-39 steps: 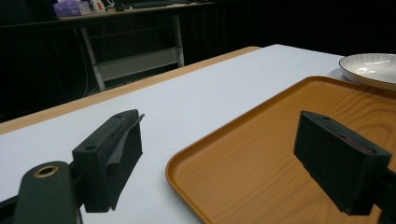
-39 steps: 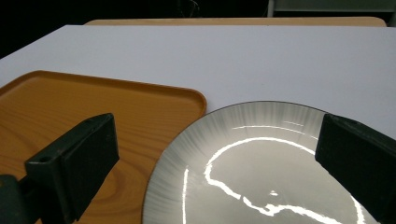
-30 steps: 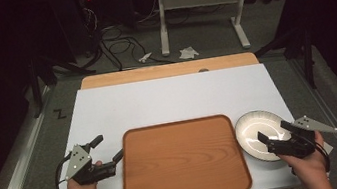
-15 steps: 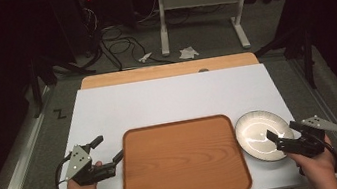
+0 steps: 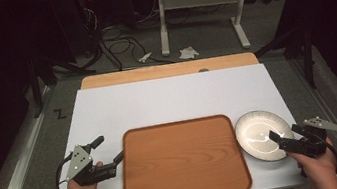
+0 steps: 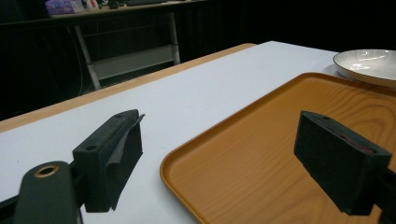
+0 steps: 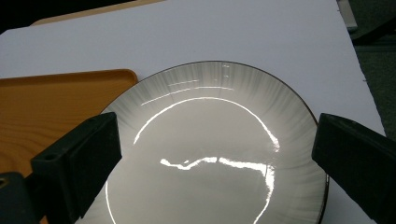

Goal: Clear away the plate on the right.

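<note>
Tray of orange wood lies flat at lower centre of the white table, with the pale glazed plate just beside its right edge, resting on the table. The left gripper hovers at the tray's left rim, fingers apart with one over the wood, likely lined up to grip that rim. The right gripper sits over the plate's lower-right edge, fingers spread wide above the glaze, probably poised to pinch its rim.
</note>
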Demonstrator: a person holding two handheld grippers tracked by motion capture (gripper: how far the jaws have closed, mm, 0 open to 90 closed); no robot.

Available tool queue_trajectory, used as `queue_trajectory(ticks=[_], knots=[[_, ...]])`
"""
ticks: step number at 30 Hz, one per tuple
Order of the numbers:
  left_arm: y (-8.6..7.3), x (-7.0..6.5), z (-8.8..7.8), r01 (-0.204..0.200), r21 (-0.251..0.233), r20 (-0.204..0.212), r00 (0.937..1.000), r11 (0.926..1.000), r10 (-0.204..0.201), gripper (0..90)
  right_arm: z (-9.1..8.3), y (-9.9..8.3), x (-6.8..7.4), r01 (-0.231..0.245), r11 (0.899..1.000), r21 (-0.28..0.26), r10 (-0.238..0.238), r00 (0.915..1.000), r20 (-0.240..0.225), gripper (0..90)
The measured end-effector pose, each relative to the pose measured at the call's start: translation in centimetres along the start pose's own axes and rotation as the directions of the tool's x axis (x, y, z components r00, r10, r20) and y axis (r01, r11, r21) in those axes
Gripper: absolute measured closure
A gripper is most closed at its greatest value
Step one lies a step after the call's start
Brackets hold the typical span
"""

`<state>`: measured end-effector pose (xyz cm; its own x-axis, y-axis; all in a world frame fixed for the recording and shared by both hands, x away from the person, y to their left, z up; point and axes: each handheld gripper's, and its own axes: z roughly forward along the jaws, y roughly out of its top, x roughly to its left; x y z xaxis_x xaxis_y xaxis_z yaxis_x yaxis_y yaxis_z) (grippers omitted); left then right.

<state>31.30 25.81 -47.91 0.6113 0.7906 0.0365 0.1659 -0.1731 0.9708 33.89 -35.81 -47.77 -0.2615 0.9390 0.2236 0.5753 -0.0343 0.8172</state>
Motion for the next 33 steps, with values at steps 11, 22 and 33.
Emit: queue_trajectory(ticks=[11,22,33], knots=[[-0.1,0.0,0.1,0.0,0.01,0.006,1.0,0.9999,0.0,16.0,0.0,-0.7,-1.8,-0.107,0.994,0.021,0.107,0.9942,-0.003,3.4],[-0.1,-0.1,0.2,0.002,0.013,0.009,1.0,0.9999,-0.002,16.0,-0.2,-1.1,-2.9,-0.218,0.974,0.064,0.22,0.9751,-0.027,15.0],[-0.1,0.0,0.2,0.006,0.011,0.01,0.9999,0.9999,-0.006,16.1,-0.1,-1.4,-3.7,-0.316,0.94,0.129,0.324,0.9451,-0.043,33.5]])
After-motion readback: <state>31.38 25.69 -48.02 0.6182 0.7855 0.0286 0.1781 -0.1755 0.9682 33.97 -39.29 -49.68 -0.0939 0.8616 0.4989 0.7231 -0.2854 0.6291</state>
